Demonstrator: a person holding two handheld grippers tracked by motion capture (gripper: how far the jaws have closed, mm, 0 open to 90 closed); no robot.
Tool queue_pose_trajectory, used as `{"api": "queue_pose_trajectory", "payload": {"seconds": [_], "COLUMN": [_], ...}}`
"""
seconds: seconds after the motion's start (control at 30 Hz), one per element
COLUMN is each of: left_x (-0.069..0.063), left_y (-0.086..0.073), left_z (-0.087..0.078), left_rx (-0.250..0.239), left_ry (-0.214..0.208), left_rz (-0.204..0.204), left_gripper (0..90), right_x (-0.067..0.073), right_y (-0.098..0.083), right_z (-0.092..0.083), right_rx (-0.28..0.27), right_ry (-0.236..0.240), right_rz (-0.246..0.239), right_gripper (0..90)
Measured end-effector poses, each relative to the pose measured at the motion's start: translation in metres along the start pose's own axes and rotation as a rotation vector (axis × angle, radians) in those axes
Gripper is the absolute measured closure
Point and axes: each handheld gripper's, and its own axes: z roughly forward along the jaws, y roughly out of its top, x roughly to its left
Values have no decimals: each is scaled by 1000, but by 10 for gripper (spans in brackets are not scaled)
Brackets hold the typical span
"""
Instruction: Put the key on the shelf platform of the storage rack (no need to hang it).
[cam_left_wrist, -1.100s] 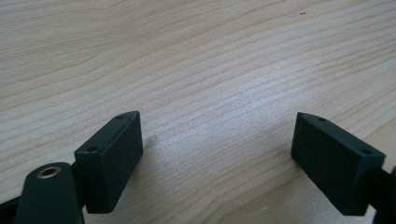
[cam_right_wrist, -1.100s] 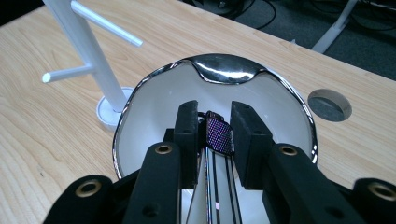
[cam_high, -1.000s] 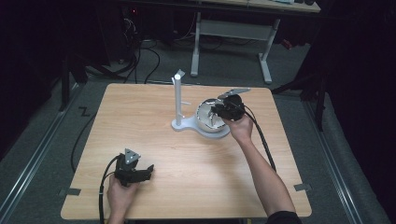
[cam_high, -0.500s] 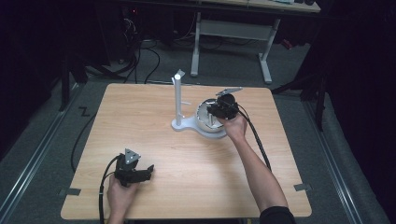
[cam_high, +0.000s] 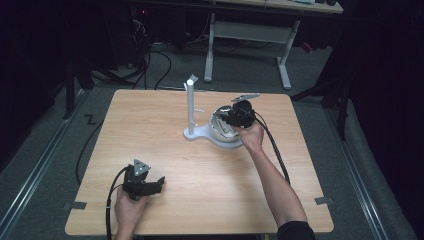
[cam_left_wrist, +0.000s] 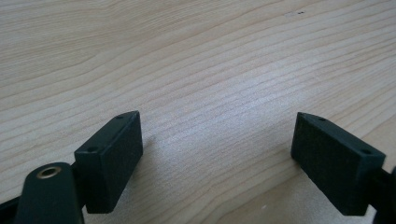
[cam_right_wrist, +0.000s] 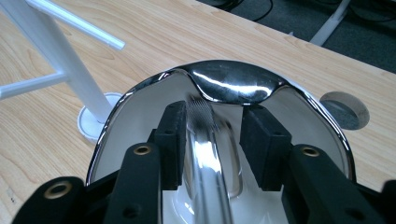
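A shiny metal bowl (cam_high: 220, 134) sits on the base of a white stand (cam_high: 190, 107) at the middle right of the wooden table. My right gripper (cam_high: 231, 120) hangs over the bowl, pointing into it. Its jaws have just been opening, and my right gripper (cam_right_wrist: 215, 121) now stands open around a chrome rod (cam_right_wrist: 205, 154) with a knurled tip that lies inside the bowl (cam_right_wrist: 233, 81); a gap shows beside the right pad. My left gripper (cam_high: 159, 182) rests near the table's front left. In its own view the left gripper (cam_left_wrist: 215, 140) is open and empty.
The stand's post and thin side arms (cam_right_wrist: 70, 65) rise just left of the bowl. A round grey cable port (cam_right_wrist: 344, 110) is set in the table (cam_high: 150, 125) behind the bowl. A black cable (cam_high: 275, 150) trails along the right forearm.
The right gripper has edged slightly left over the bowl. The left hand and its gripper have stayed where they were.
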Motion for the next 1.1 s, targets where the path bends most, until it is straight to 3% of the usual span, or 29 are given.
{"api": "queue_pose_trajectory", "payload": {"seconds": [0.33, 0.47, 1.1], "left_x": [1, 0, 0], "left_y": [0, 0, 0], "left_z": [0, 0, 0], "left_rx": [-1, 1, 1], "left_ry": [-4, -4, -4], "left_rz": [9, 4, 5], "left_gripper": [169, 169, 169], "right_x": [-1, -6, -22], "right_y": [-9, -15, -33], "right_z": [-18, -32, -61], "right_rx": [-28, -45, -83], "right_ry": [9, 17, 48], "right_rz": [12, 33, 99], "right_gripper": [578, 577, 556]}}
